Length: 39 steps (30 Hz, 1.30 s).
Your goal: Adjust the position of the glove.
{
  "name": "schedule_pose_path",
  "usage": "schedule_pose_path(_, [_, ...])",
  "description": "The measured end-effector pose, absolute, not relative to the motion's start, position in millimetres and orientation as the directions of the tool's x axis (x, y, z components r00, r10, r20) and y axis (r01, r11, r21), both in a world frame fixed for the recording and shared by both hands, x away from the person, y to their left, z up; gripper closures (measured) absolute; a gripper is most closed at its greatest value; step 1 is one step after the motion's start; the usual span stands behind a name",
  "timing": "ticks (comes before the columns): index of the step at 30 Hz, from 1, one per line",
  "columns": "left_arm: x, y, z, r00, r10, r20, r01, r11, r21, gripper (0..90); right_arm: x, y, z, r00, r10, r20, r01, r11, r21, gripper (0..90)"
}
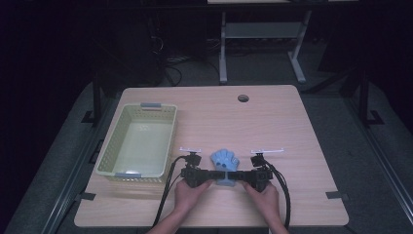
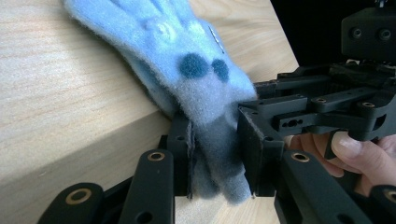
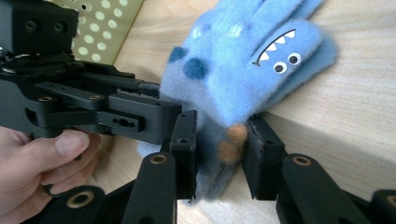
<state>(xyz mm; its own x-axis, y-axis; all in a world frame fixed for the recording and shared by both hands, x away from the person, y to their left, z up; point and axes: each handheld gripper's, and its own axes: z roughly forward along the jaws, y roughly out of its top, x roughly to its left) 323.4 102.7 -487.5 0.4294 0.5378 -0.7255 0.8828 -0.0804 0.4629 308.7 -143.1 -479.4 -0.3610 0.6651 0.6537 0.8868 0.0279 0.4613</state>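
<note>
Lower centre, high view: blue fleece glove point(image 1: 225, 161), cuff end.
Handling: soft, light, floppy; judged non-slip.
Hold: cuff.
Left gripper point(image 2: 215, 154): clamped on cuff.
Right gripper point(image 3: 219, 154): clamped on cuff.

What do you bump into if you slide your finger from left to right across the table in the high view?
Yellow-green basket → left hand-held gripper → blue fuzzy glove → right hand-held gripper → bare wooden table.
</note>
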Motion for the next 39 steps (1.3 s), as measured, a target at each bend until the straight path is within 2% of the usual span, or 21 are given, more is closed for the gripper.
schedule_pose_path(9, [325, 105, -489, 0.429, 0.51, -0.745, 0.884, -0.067, 0.463, 69.3, 308, -144, -476, -0.384, 0.651, 0.655, 0.876, 0.033, 0.481, 73.2])
schedule_pose_path(39, [322, 110, -467, 0.501, 0.457, -0.735, 0.845, -0.075, 0.53, 69.8, 302, -144, -450, -0.433, 0.637, 0.637, 0.85, 0.054, 0.523, 73.4])
